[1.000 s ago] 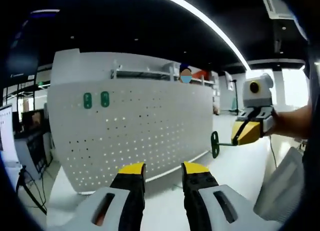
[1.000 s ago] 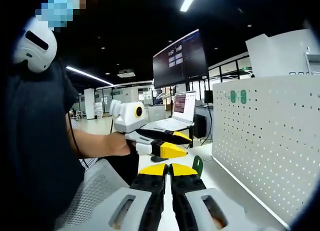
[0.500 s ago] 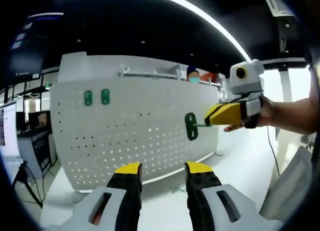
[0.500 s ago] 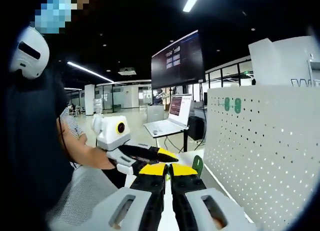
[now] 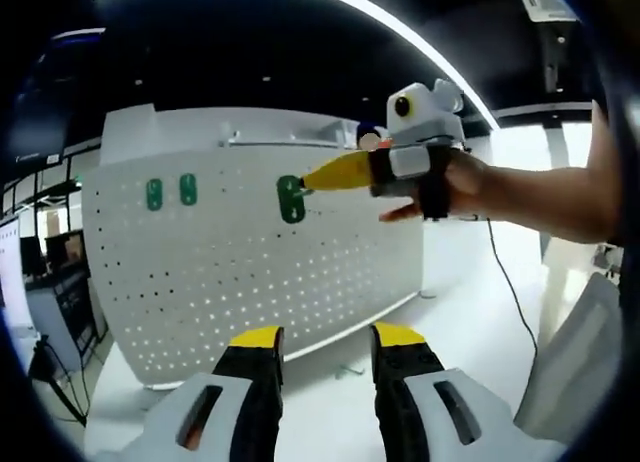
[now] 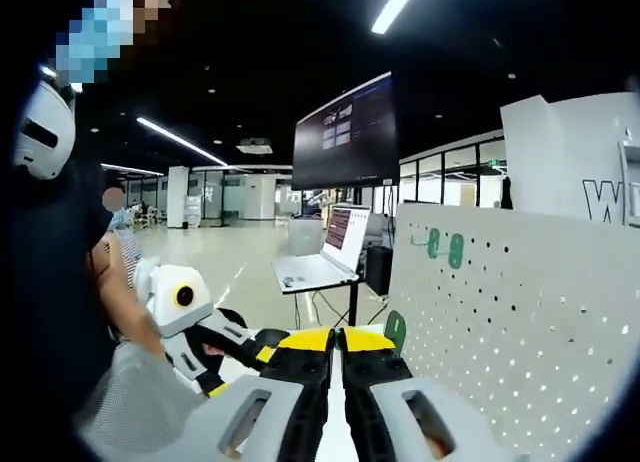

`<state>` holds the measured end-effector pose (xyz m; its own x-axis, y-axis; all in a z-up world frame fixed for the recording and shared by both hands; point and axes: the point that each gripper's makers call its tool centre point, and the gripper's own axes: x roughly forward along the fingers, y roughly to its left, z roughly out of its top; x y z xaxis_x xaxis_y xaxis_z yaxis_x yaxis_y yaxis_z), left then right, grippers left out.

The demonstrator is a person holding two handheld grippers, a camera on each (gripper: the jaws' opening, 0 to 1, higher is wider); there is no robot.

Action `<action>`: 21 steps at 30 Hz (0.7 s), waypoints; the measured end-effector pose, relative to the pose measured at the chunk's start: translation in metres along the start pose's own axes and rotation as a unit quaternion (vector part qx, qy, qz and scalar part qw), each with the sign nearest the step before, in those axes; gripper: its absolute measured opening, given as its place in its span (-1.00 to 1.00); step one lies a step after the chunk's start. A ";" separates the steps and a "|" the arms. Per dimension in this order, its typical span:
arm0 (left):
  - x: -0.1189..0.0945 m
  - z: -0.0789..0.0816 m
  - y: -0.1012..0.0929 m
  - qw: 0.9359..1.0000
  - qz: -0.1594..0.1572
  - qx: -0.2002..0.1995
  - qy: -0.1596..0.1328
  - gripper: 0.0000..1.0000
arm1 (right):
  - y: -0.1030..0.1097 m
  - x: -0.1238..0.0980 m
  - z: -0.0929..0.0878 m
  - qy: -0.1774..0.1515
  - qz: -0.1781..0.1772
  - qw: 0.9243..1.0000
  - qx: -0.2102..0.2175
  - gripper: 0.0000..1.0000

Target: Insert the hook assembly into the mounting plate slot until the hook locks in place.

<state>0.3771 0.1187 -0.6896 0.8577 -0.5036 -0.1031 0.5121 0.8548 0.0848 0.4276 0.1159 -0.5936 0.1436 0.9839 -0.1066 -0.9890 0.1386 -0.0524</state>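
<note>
A white pegboard mounting plate [image 5: 250,272] stands upright ahead, with two green hooks [image 5: 170,191] fixed near its upper left. From the right a person's hand brings in my right gripper [image 5: 314,180], shut on a green hook assembly [image 5: 291,198]. The hook's plate is held up against the board's upper rows; whether it touches I cannot tell. My left gripper [image 5: 330,340] is open and holds nothing, low before the board. In the right gripper view my right gripper [image 6: 338,340] is shut, with the green hook [image 6: 395,330] at its tips. The pegboard [image 6: 500,312] and its two hooks [image 6: 444,246] lie to the right.
The board stands on a white tabletop [image 5: 470,332]. A laptop [image 6: 312,270] and a large dark monitor [image 6: 345,132] stand beyond the board's far end. My left gripper [image 6: 240,357] and the person's sleeve [image 6: 140,402] sit at lower left in the right gripper view.
My right gripper has carried the green hook up and to the left, from beside the board's right end to its upper rows. The left gripper stayed open and low.
</note>
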 end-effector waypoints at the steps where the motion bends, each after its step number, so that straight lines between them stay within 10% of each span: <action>1: 0.000 -0.001 -0.001 1.000 -0.002 0.000 0.001 -0.30 | -0.003 0.002 0.001 0.000 0.000 1.000 -0.002 -0.98; 21: 0.004 -0.009 0.000 1.000 -0.010 -0.008 0.017 -0.31 | -0.072 0.036 0.038 -0.026 -0.029 0.998 -0.047 -0.98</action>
<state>0.3796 0.1175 -0.6986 0.8455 -0.5157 -0.1386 0.5275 0.8469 0.0674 0.5025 0.1459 -0.5561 0.1964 0.9793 -0.0481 -0.9707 0.1873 -0.1504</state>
